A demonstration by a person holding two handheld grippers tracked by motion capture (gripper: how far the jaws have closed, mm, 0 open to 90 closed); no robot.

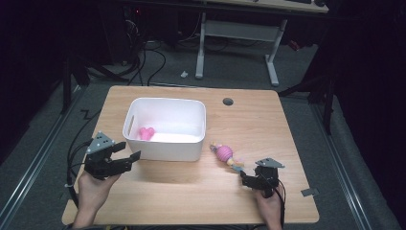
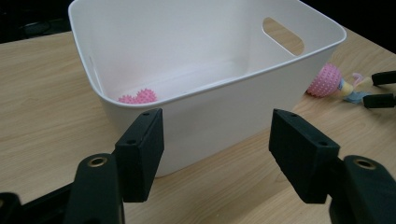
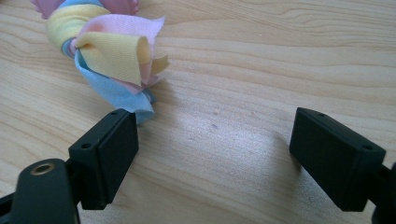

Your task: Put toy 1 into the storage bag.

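Right claw [image 1: 245, 178] spread, empty, low over counter [image 1: 191, 196]; rag toy [image 1: 225, 154] just beyond its tips, right of tub [image 1: 165, 148]. Left claw [image 1: 130, 151] spread, empty, beside tub.

Table [image 1: 297, 143]: light wood with a fine grain pattern.
Bin [image 1: 167, 148]: plain white, inside and out.
Spiky toy [image 1: 146, 133] in the bin: bright pink, covered in small bumps.
Ball toy [image 1: 224, 153] on the table: pink, dotted texture.
Cloth tails [image 3: 116, 56] of the ball toy: pastel yellow, pink and blue strips.
Left gripper [image 1: 131, 151]: black jaws, grey plate on top.
Right gripper [image 1: 242, 176]: black jaws, grey plate on top.
Floor [image 1: 230, 67]: dark grey.
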